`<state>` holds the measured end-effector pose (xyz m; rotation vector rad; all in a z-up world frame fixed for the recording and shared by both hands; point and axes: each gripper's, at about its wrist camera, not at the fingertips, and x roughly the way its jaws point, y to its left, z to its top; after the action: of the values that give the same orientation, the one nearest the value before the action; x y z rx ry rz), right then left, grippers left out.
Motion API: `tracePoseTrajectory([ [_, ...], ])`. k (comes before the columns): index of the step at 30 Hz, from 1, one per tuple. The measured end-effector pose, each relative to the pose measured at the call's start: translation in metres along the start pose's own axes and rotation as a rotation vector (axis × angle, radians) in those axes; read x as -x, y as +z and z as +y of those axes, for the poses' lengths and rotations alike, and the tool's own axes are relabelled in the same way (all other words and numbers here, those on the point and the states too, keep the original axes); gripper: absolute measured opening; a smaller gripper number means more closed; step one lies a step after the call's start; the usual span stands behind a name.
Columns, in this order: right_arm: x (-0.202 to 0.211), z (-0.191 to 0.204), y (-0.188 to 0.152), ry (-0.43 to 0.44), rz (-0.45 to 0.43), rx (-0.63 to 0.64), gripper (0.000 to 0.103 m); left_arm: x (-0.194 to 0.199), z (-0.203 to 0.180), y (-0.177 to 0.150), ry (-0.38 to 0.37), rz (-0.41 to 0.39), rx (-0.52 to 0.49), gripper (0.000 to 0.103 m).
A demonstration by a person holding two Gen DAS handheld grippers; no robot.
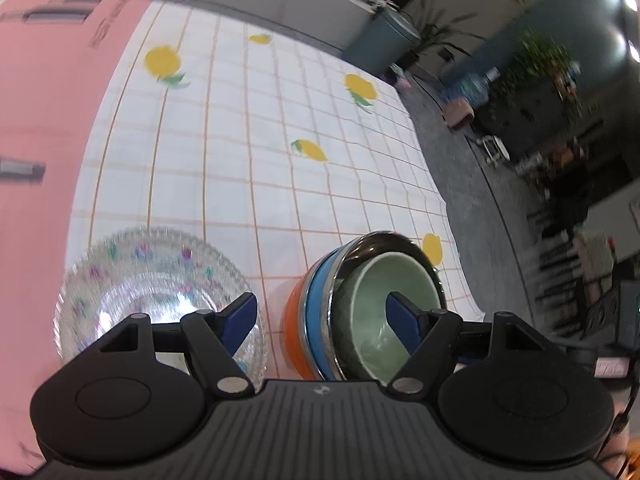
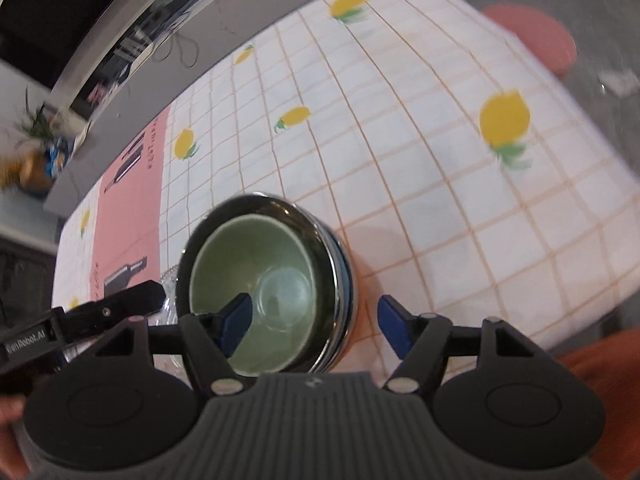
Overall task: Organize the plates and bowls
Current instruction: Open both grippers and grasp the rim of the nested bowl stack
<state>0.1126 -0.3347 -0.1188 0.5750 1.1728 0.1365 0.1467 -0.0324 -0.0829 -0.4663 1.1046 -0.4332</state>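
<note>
bowl stack (image 1: 340,312): green bowl (image 2: 256,292) nested in a steel bowl (image 2: 336,276), over blue and orange ones, sitting on the lemon-print tablecloth (image 1: 260,140)
glass plate (image 1: 152,280): just left of the stack
left gripper (image 1: 322,318): spread wide, holding nothing
right gripper (image 2: 316,322): wide too, straddling the stack's right rim

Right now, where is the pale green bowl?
The pale green ceramic bowl sits nested on top of the bowl stack, inside the shiny metal bowl, right of the clear glass plate.
</note>
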Motion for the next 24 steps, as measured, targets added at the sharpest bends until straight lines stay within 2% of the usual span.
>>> tracePoseTrajectory([
  [10, -0.028, -0.025, -0.014, 0.04, 0.003, -0.184, 0.069, -0.025, 0.011, -0.01, -0.041, 0.005, 0.099, 0.086],
  [14, -0.035, -0.026, -0.015, 0.056, 0.013, -0.203, 0.068, -0.037, 0.009, -0.011, -0.033, 0.031, 0.095, 0.086],
  [24, -0.047, -0.024, -0.013, 0.061, 0.029, -0.22, 0.068, -0.042, 0.002, -0.001, 0.015, 0.023, 0.027, 0.088],
])
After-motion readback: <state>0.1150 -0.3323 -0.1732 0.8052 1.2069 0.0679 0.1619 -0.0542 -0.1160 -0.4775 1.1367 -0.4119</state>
